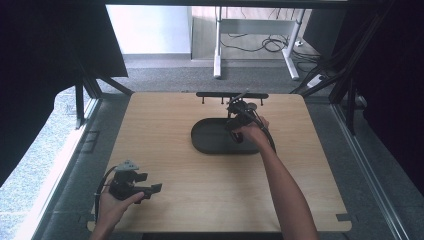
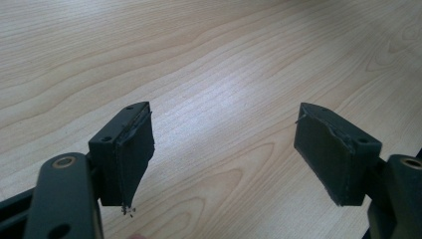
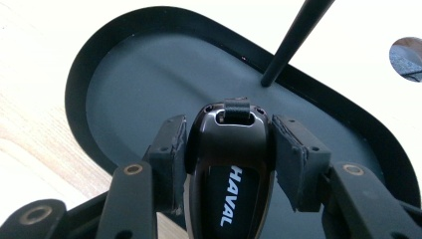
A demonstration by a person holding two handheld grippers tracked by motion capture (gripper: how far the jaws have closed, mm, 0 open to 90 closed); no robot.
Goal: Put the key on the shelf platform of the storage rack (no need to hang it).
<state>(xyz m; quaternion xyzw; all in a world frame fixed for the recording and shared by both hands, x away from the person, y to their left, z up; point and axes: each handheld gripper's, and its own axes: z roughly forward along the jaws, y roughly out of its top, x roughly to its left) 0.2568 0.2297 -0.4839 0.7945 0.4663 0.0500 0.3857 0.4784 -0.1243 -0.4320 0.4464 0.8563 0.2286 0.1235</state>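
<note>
A black oval tray point(image 1: 210, 142) lies on the wooden table a little past its middle. My right gripper point(image 1: 236, 131) hangs over the tray's right part, shut on a glossy black car key fob point(image 3: 231, 164) with "HAVAL" lettered on it. In the right gripper view the fob sits squeezed between both pads above the tray floor point(image 3: 149, 84), and a thin black rod point(image 3: 293, 42) slants down to the tray's far rim. My left gripper point(image 1: 150, 184) rests low near the table's front left corner, open, with bare wood between its pads point(image 2: 134, 149).
A low black rack with small pegs point(image 1: 231, 95) stands along the table's far edge behind the tray. Table legs and cables point(image 1: 270, 45) lie on the floor beyond. Dark curtains hang at both sides.
</note>
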